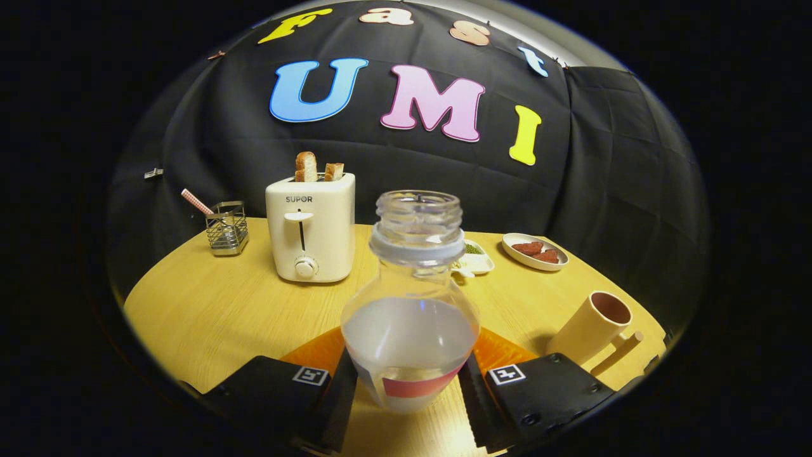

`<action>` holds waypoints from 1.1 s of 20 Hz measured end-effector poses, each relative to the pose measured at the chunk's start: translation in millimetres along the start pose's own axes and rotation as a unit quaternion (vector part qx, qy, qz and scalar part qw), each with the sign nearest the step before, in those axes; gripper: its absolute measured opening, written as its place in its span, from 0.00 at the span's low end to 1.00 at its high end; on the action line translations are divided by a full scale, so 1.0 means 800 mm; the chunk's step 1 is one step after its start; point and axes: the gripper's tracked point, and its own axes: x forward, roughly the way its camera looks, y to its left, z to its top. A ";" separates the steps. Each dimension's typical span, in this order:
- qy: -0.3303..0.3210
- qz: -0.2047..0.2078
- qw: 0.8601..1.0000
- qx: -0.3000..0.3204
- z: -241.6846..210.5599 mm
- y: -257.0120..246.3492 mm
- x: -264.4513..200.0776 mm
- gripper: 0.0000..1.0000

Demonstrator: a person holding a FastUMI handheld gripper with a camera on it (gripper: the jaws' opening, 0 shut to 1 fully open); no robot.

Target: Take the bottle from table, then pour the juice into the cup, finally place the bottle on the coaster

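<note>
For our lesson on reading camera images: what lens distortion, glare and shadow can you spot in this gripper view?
Gripper view: the fisheye bends the table edge into a curve; the bottle, between the jaws of the gripper, carries small bright glints on its glass; the cup throws a soft shadow toward the bottle; focus looks even throughout.

A clear bottle point(410, 304) with pale juice and red label, orange coaster point(317, 353), cream toaster point(311, 227), beige cup point(591, 326), yellow wood-grain table point(209, 311)
</note>
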 end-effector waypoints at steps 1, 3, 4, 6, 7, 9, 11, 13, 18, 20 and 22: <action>0.002 0.008 1.000 0.003 0.002 0.001 0.000 0.75; 0.008 0.010 1.000 0.010 0.003 -0.003 0.002 0.73; 0.009 0.014 1.000 0.015 0.004 -0.004 0.000 0.72; 0.006 0.014 1.000 0.021 0.013 -0.009 -0.005 0.72; 0.008 0.015 0.999 0.027 0.018 -0.014 -0.008 0.72; 0.024 0.028 0.998 0.045 0.021 -0.014 -0.014 0.72; 0.028 0.036 0.997 0.063 0.031 -0.020 -0.022 0.72; 0.037 0.051 0.994 0.087 0.037 -0.021 -0.030 0.72; 0.040 0.099 0.976 0.188 0.072 -0.028 -0.051 0.71; 0.038 0.113 0.966 0.230 0.086 -0.034 -0.058 0.72; 0.040 0.124 0.954 0.270 0.097 -0.041 -0.063 0.72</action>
